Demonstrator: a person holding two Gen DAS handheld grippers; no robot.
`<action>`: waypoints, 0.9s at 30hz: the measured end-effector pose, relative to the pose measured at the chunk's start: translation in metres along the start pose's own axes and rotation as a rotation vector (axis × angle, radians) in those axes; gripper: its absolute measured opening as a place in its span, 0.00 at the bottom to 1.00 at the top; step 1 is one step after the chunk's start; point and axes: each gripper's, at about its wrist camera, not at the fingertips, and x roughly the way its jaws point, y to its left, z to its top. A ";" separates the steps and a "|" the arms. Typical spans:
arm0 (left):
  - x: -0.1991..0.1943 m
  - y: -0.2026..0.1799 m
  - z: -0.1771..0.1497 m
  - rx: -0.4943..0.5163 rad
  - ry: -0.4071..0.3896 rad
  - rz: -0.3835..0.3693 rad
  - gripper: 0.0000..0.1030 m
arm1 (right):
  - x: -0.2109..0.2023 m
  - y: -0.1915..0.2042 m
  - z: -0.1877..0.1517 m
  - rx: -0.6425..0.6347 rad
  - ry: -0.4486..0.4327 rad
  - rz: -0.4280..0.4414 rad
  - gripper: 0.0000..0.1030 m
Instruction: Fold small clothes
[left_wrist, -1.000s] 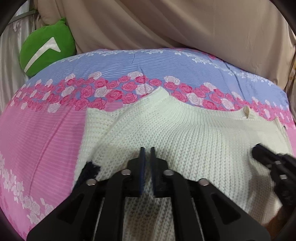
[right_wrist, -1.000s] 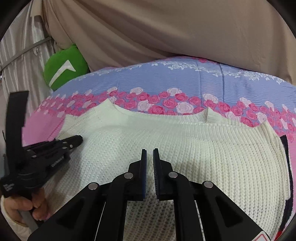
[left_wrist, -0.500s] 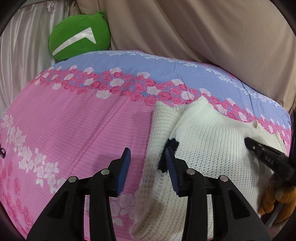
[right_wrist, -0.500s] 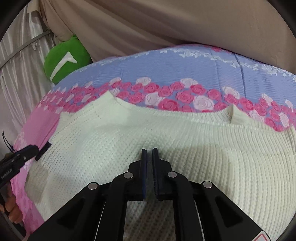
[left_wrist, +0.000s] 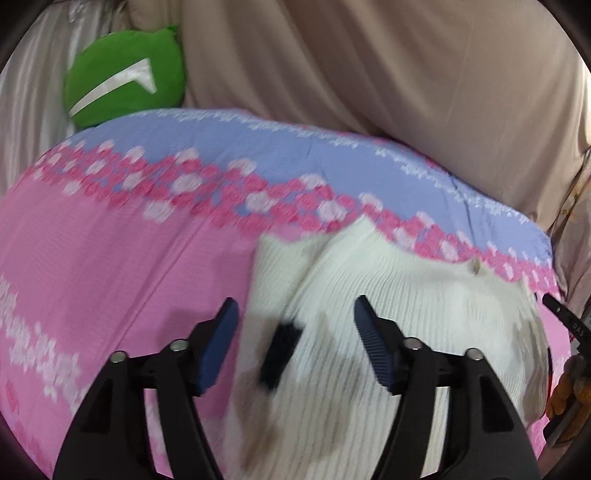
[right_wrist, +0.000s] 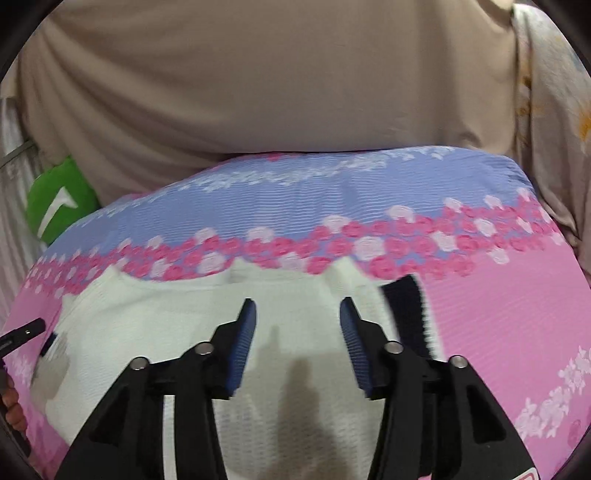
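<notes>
Lying under open tongs (right_wrist: 297, 328): sweater (right_wrist: 147, 332)

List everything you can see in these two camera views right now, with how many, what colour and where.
sweater: one, cream knit with dark trim, flat on the bedspread.
bedspread: one, pink and blue with a rose band, covering the bed.
cushion: one, green with a white mark, far left corner.
drape: one, beige, hanging behind the bed.
curtain: pale, far left.
left hand-held gripper: one, black with blue pads, jaws just opened, over the sweater's left edge, nothing held.
right hand-held gripper: one, same colours, jaws just opened, over the sweater, nothing held.
</notes>
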 end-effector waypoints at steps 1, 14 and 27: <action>0.008 -0.005 0.007 0.009 0.004 -0.005 0.69 | 0.011 -0.012 0.004 0.025 0.028 0.005 0.49; 0.101 -0.030 0.032 0.006 0.151 -0.018 0.08 | -0.011 -0.012 0.017 0.023 -0.106 0.089 0.07; 0.027 -0.027 0.015 0.035 0.031 0.007 0.34 | -0.047 0.032 -0.002 -0.056 -0.064 0.083 0.18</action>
